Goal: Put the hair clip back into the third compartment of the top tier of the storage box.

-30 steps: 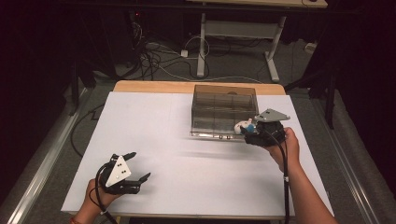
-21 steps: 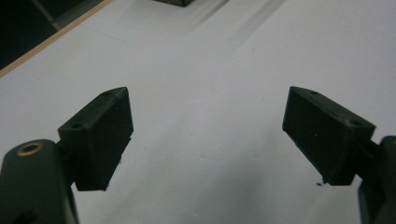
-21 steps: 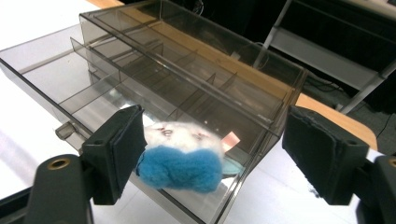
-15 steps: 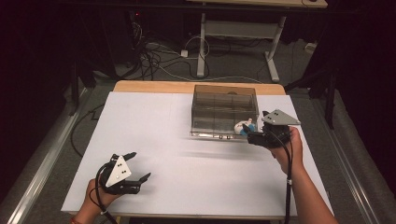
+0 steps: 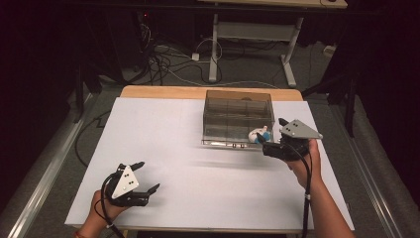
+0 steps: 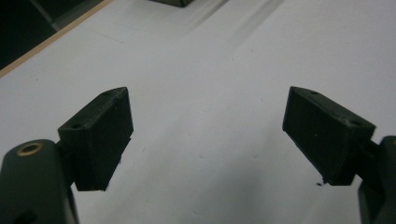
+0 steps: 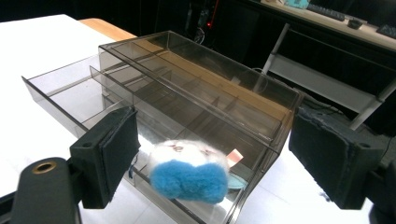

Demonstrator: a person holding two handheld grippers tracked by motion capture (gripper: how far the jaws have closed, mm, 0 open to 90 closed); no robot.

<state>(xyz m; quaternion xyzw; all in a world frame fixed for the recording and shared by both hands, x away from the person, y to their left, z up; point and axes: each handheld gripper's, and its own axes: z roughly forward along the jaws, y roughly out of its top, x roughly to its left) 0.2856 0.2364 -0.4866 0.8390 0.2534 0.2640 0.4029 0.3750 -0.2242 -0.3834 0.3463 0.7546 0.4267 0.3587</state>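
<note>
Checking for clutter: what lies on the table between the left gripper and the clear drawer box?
Nothing: in the high view, only bare white table separates the left gripper from the clear drawer box.

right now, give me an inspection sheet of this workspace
surface: white table top, bare apart from the box; wooden edge at the far side.
job's things: clear smoky drawer box, bottom drawer pulled out; white and blue plush toy lies in the open drawer.
clutter: nothing seen.
grippers: right gripper open, its jaws have just been opening, toy beyond them, pads not pressing it; left gripper open, nothing between the jaws.
cables: one trails from each gripper; a tangle on the floor beyond the table.
surroundings: dark room, metal desk frame behind.
</note>
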